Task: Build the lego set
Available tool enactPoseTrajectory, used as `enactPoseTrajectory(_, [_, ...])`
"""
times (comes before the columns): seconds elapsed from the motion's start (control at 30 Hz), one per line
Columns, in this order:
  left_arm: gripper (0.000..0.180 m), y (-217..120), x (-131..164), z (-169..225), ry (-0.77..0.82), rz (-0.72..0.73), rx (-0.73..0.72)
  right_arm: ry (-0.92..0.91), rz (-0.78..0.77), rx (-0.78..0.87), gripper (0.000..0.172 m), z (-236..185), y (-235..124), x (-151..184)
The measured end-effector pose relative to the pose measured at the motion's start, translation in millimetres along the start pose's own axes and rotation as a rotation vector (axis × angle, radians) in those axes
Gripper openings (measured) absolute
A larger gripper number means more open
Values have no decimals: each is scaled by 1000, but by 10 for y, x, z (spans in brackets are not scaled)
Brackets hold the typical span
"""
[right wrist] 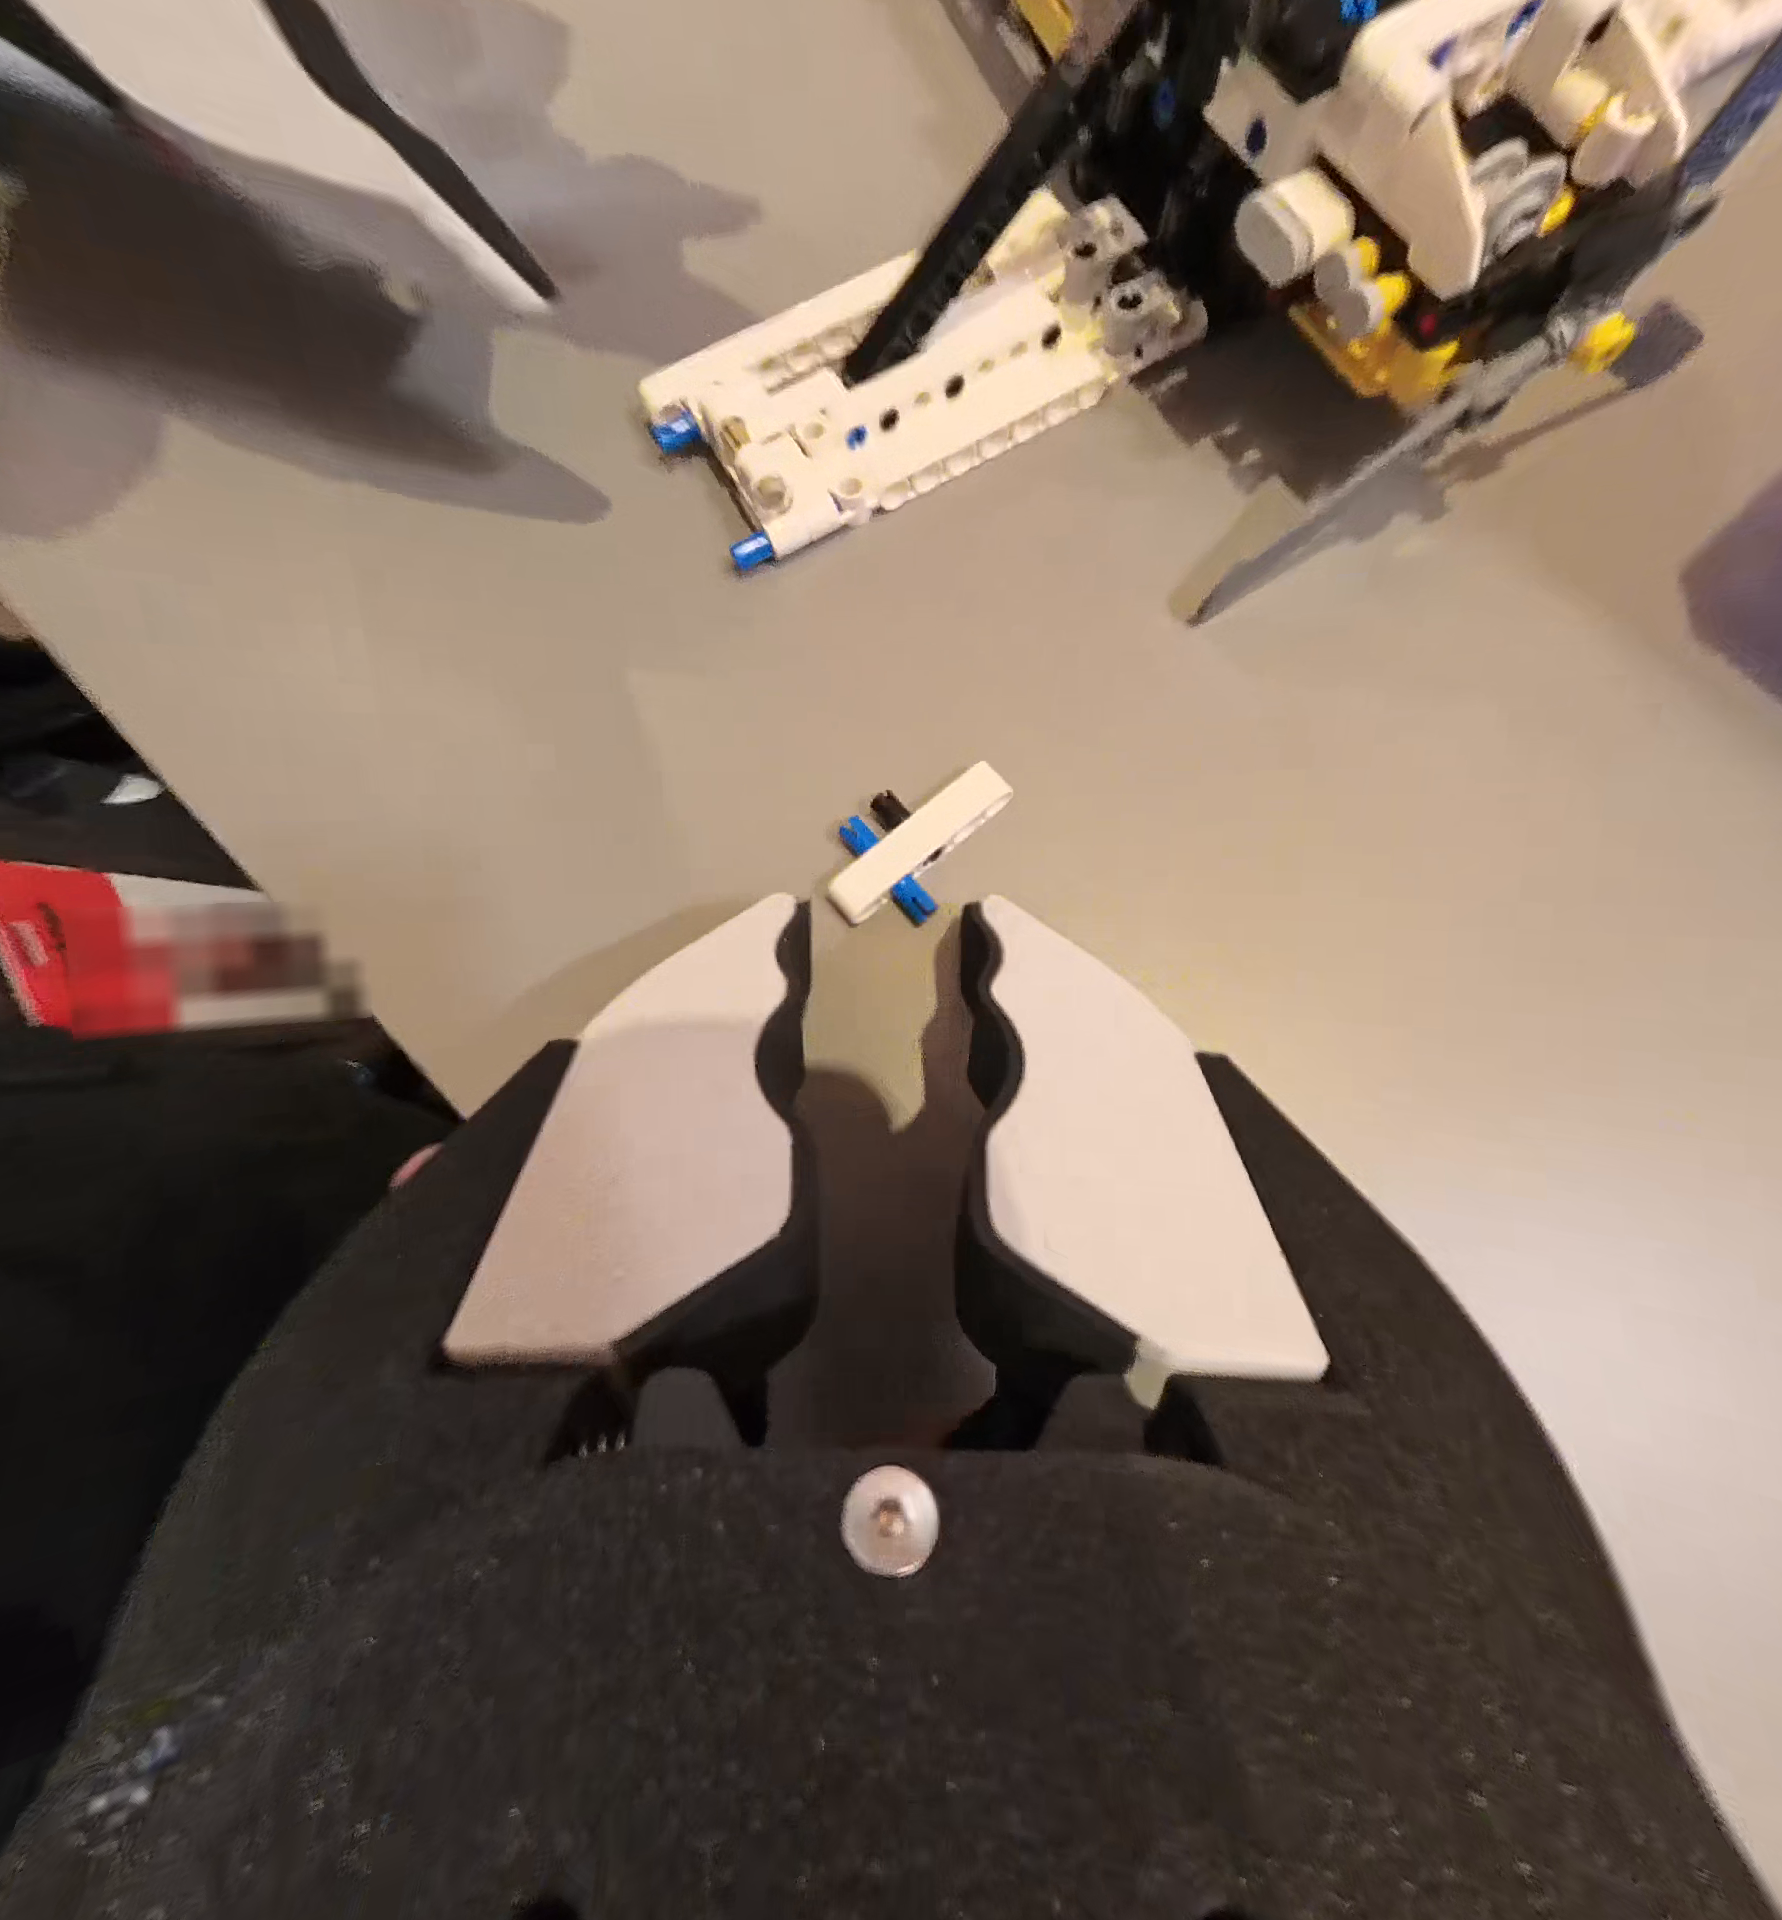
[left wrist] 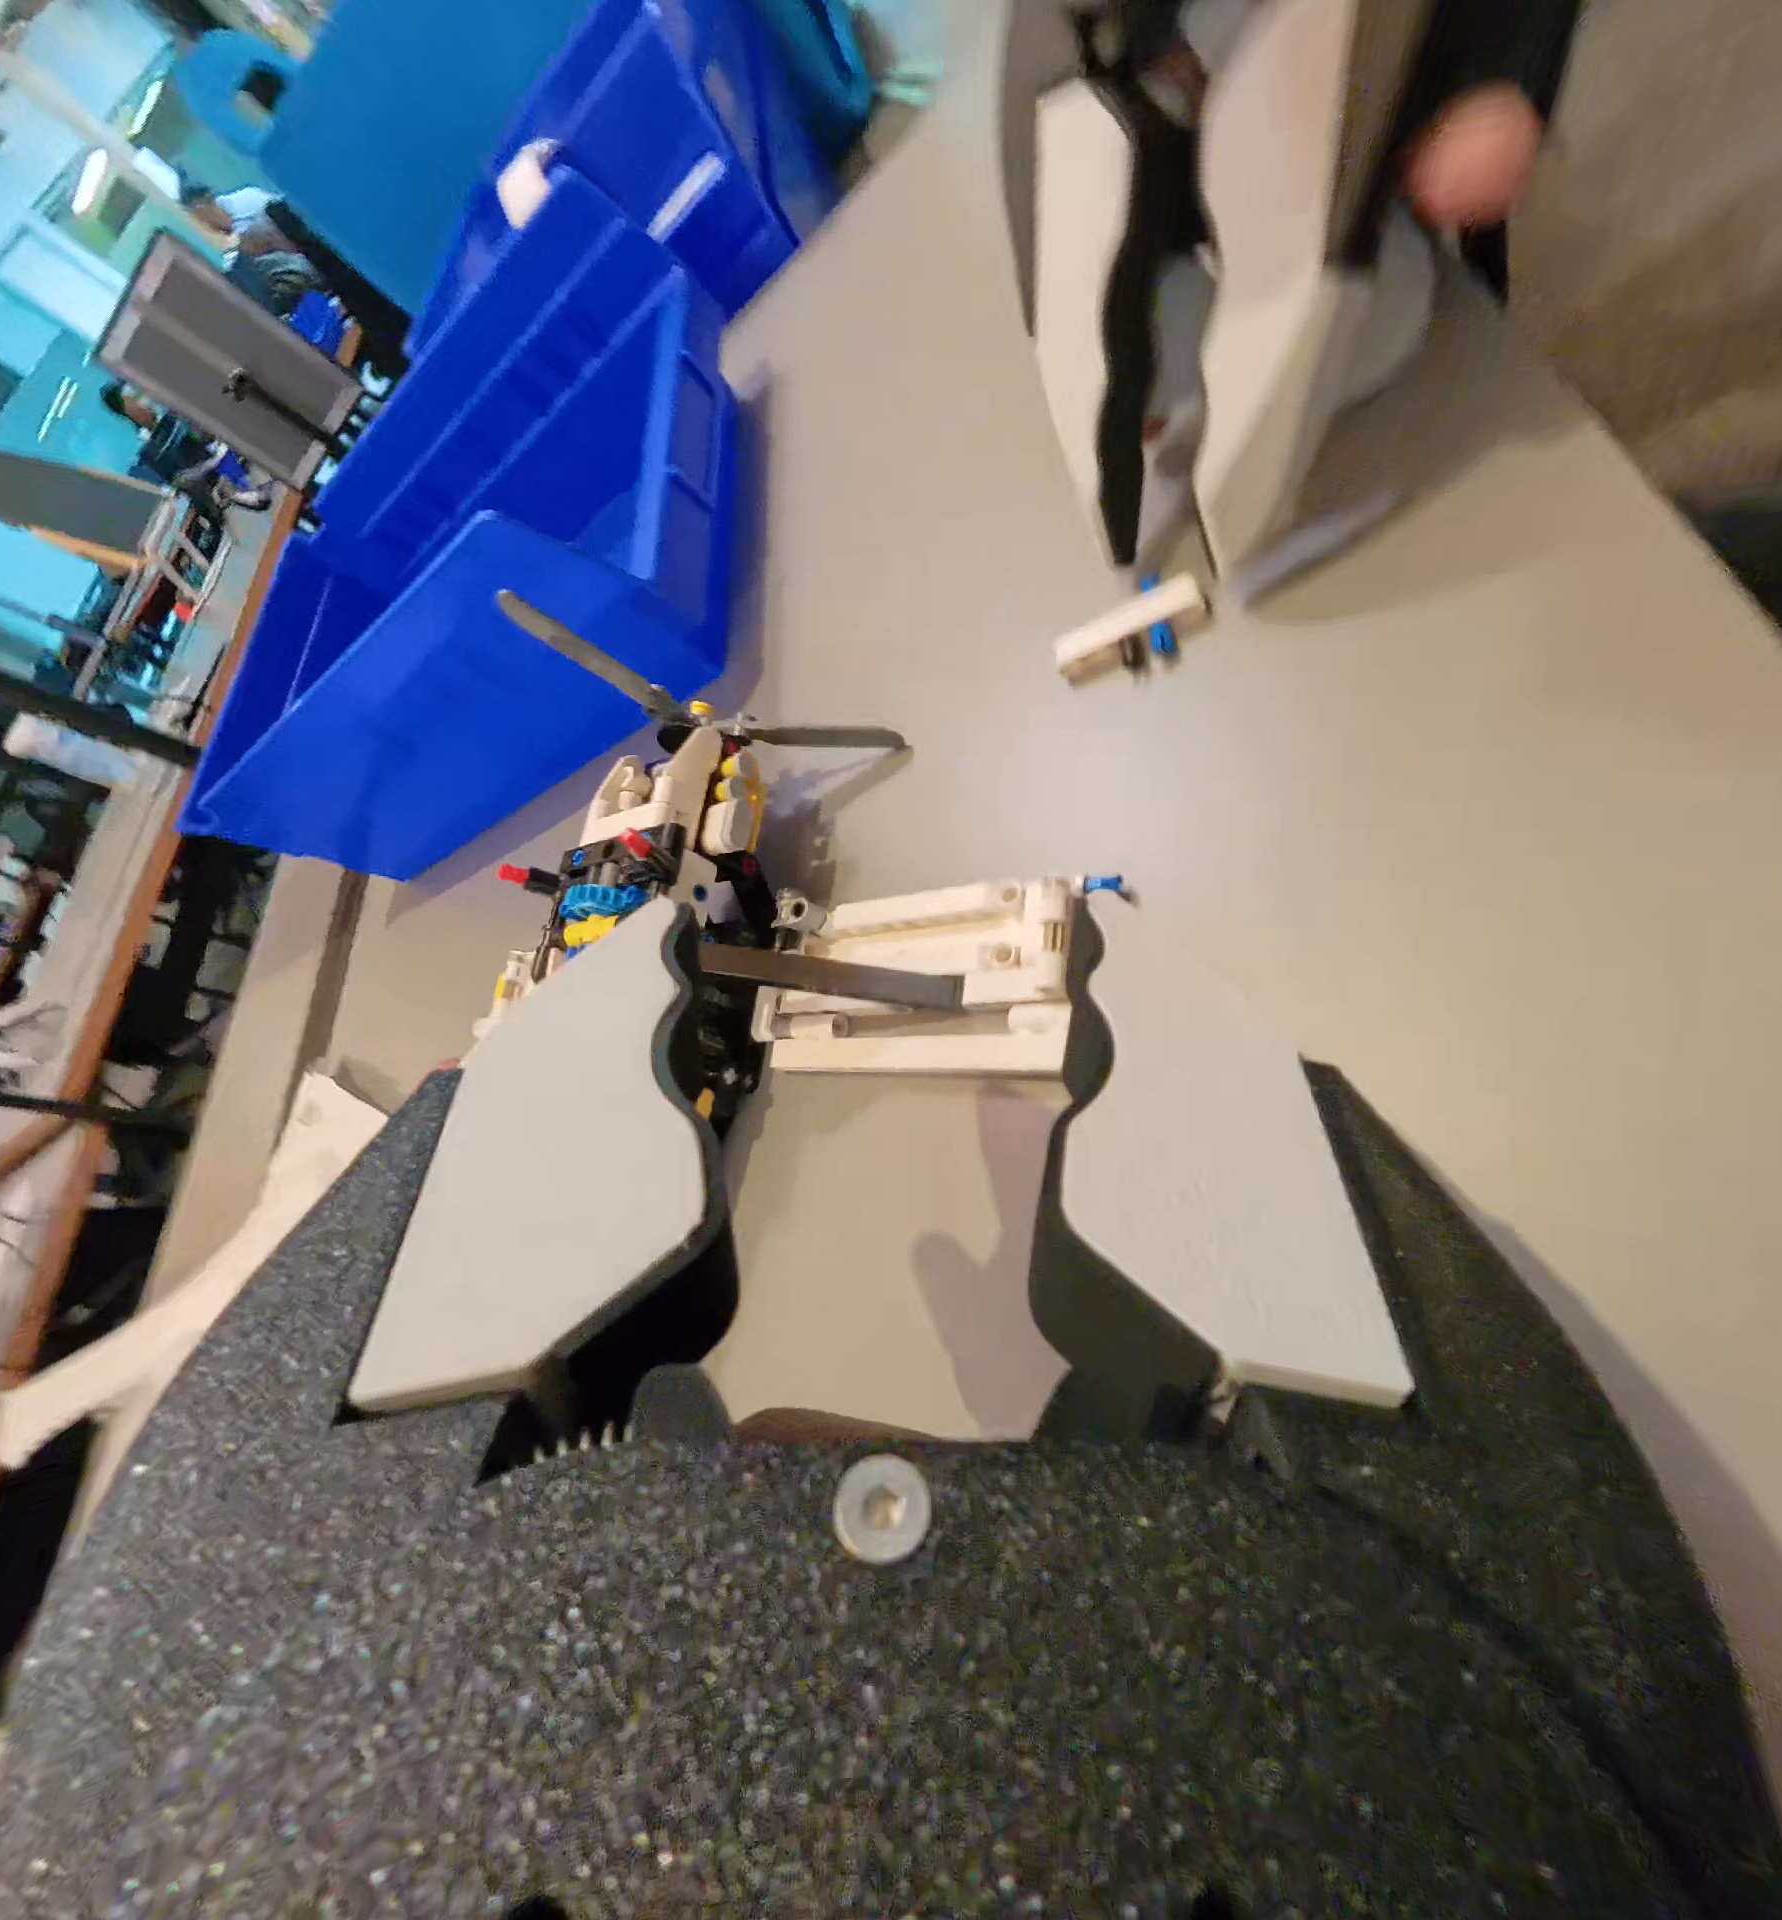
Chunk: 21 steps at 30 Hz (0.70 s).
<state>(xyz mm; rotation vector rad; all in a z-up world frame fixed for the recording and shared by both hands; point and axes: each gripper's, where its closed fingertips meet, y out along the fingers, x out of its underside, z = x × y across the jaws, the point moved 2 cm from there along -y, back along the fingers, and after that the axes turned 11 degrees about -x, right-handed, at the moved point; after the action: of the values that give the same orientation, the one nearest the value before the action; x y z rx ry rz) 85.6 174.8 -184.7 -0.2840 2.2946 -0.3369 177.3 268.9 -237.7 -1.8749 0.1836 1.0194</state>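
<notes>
Left gripper (left wrist: 882,966): jaws spread wide, straddling the white frame section (left wrist: 928,997) of a brick-built helicopter model (left wrist: 679,831) lying on the grey table (left wrist: 1282,935). Left pad sits against the black-and-blue gear core of the model, right pad at the far white end of the frame; can't tell if either pad truly presses. A dark flat blade (left wrist: 835,977) runs across the gap betw. the jaws. Beyond the left jaw: yellow-and-white cabin, then the grey rotor (left wrist: 762,727). Further left of the jaws, blue plastic bins (left wrist: 513,540) stacked along the table edge. Ahead and to the right of the jaws, well apart, a small white beam (left wrist: 1126,629) w/ blue pins lies on the table, the other gripper right above it.

Right gripper (right wrist: 885,914): jaws part open, nothing betw. the pads, only table showing. Just ahead of the tips, a touch off centre, that white beam (right wrist: 918,857) lies tilted, blue pin (right wrist: 913,902) and a black pin stuck through it, not touching either pad. Far ahead of the jaws, the white frame (right wrist: 897,416) w/ two blue pegs at its end; ahead-right, the model's cabin (right wrist: 1438,187). Left of the jaws, off the table, a red-and-white box (right wrist: 66,935).
</notes>
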Motion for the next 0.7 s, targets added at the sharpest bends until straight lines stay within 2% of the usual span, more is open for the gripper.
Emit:
enactPoseTrajectory(0.13, [64,-55,-52,-103,-248,27,-71,17,-37,88,34,-2,109,-18])
enactPoseTrajectory(0.27, [64,-119,-22,-231,-249,68,-210,-7,-62,116,20,22,172,-87])
enactPoseTrajectory(0.33, [62,-224,-102,-297,-211,173,-297,-26,-69,101,20,30,191,-107])
enactPoseTrajectory(0.4, [49,-408,-239,-355,-233,319,-364,-32,-61,58,20,8,211,-118])
enactPoseTrajectory(0.47, [38,-599,-372,-397,-347,449,-350,-37,-38,23,20,-15,225,-142])
enactPoseTrajectory(0.57, [35,-912,-502,-611,-582,674,-359,-62,32,-34,20,-100,210,-254])
enactPoseTrajectory(0.63, [24,-1143,-522,-831,-747,840,-373,-74,91,-79,20,-176,200,-358])
enactPoseTrajectory(0.7, [2,-1271,-477,-999,-785,908,-445,-89,131,-97,20,-223,199,-448])
